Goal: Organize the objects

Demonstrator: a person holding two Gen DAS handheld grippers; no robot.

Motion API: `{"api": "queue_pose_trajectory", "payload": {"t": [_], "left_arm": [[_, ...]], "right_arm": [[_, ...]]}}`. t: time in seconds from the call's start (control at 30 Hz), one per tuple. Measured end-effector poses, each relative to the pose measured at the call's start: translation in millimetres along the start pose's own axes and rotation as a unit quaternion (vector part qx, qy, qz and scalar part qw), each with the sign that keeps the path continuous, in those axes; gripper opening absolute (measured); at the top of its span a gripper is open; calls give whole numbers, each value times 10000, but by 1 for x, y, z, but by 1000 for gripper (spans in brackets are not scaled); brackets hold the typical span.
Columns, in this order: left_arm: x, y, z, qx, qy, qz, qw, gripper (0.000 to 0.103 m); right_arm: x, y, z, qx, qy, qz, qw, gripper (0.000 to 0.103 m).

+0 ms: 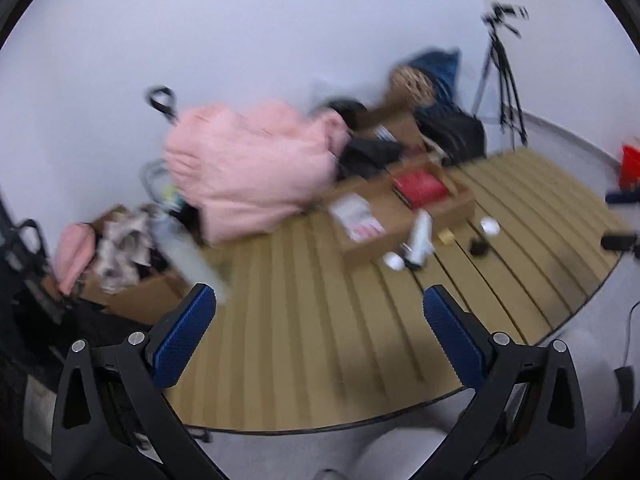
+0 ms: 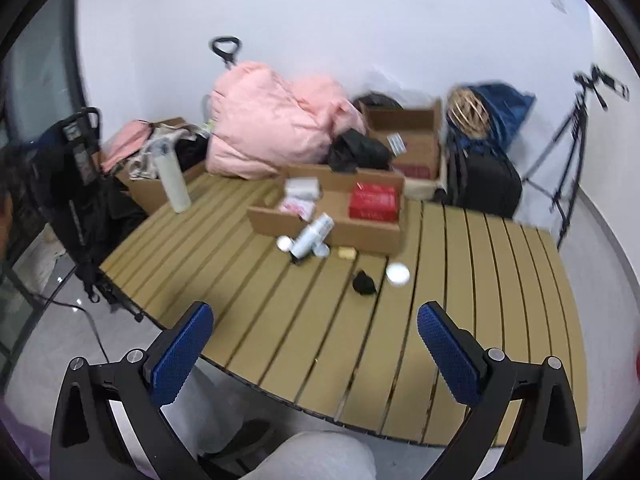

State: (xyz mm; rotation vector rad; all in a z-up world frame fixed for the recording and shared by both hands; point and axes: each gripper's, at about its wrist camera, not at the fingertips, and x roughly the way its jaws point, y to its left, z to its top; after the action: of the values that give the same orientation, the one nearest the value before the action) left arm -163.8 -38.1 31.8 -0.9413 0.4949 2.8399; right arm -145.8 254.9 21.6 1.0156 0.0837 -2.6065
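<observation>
A shallow cardboard tray [image 2: 368, 236] sits on the slatted wooden table [image 2: 360, 340] and holds a red box [image 2: 374, 201] and white-pink packets [image 2: 298, 206]. In front of it lie a white bottle on its side [image 2: 314, 236], a small white round lid [image 2: 285, 243], a small yellow block [image 2: 346, 253], a black lump [image 2: 363, 282] and a white round jar [image 2: 397, 273]. The tray [image 1: 384, 248], red box [image 1: 419, 189] and bottle [image 1: 420, 240] also show in the left wrist view. My left gripper [image 1: 318, 300] and right gripper [image 2: 314, 316] are open and empty, above the table's near edge.
A tall white bottle [image 2: 173, 184] stands at the table's left corner. Behind the table are a pink quilt [image 2: 276, 120], cardboard boxes [image 2: 412, 136], a black suitcase [image 2: 486, 184], a blue bag [image 2: 500, 112] and a tripod [image 2: 572, 140]. A black cart [image 2: 80, 168] stands at left.
</observation>
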Motion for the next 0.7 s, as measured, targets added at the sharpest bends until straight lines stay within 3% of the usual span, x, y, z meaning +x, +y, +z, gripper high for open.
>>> {"api": "queue_pose_trajectory", "payload": {"t": [0.13,0.3,0.37,0.43,0.5,0.57,0.7], "left_arm": [[71,-53,-14,-171,272,-749,9967,103],[139,-69,-1,-263,71,-993,9947,103],[169,-76,4,-225,200,-1199,9923,103],[203,-82,8,-205,345,-1366,9898,101],[228,-84,11,-270,403,-1398,9890,94],[255,-79,14,-504,504,-1472,9865,81],[302,-71,14,-1010,878,-1706,9762,71]], "right_arm": [[36,-14,-16,285,289,-82,9991,103],[86,-23,-12,364,461,-214,9980,103],[111,-27,-4,375,436,-168,9982,103],[140,-33,2,475,510,-32,9976,92],[169,-40,9,630,607,95,9961,61],[195,-46,19,799,586,283,9947,47],[240,-55,46,1067,515,827,9895,47]]}}
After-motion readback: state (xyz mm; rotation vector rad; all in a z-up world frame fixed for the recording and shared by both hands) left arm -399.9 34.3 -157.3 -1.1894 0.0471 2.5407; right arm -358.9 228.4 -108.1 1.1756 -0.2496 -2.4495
